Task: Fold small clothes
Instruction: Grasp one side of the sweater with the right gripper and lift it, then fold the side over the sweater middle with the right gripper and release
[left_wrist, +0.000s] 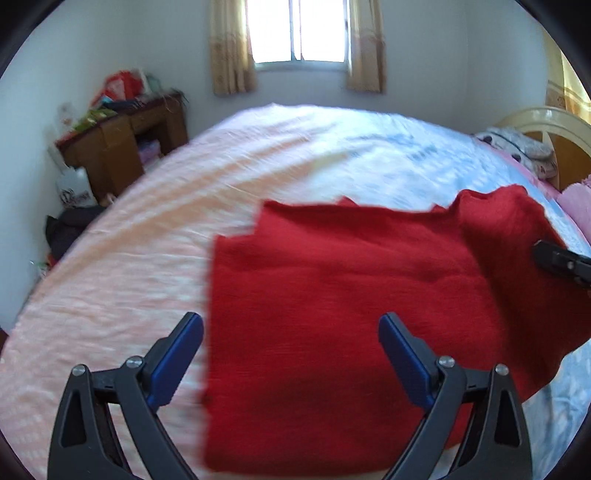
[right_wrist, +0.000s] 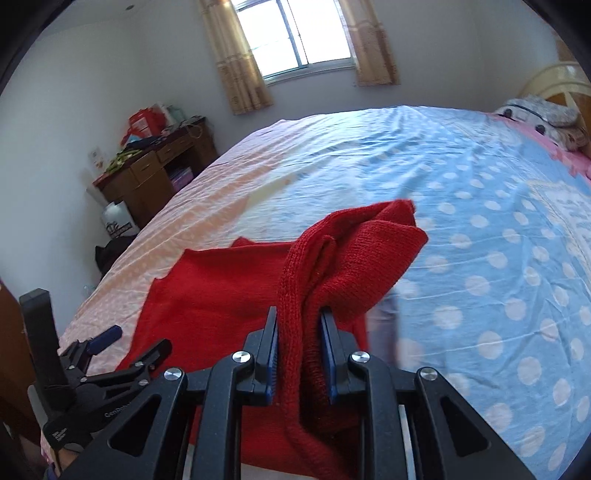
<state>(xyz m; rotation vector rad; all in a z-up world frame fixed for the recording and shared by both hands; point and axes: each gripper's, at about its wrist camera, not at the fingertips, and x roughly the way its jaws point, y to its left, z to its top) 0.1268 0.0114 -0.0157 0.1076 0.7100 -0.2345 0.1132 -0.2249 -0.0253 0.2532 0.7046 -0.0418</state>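
Note:
A red knitted garment (left_wrist: 351, 295) lies on the bed (left_wrist: 147, 240), its left part flat. My left gripper (left_wrist: 291, 332) is open and empty, its blue pads (left_wrist: 177, 362) spread just above the garment's near left edge. My right gripper (right_wrist: 299, 332) is shut on a bunched fold of the red garment (right_wrist: 354, 254) and holds that part lifted off the bed. In the left wrist view the right gripper (left_wrist: 561, 262) shows at the far right against the raised fold. In the right wrist view the left gripper (right_wrist: 122, 347) shows at lower left.
The bed sheet is pink on the left and blue with white dots (right_wrist: 480, 240) on the right. A pillow and plush item (right_wrist: 543, 118) lie by the headboard at right. A cluttered wooden desk (left_wrist: 118, 144) stands against the wall, left of the bed.

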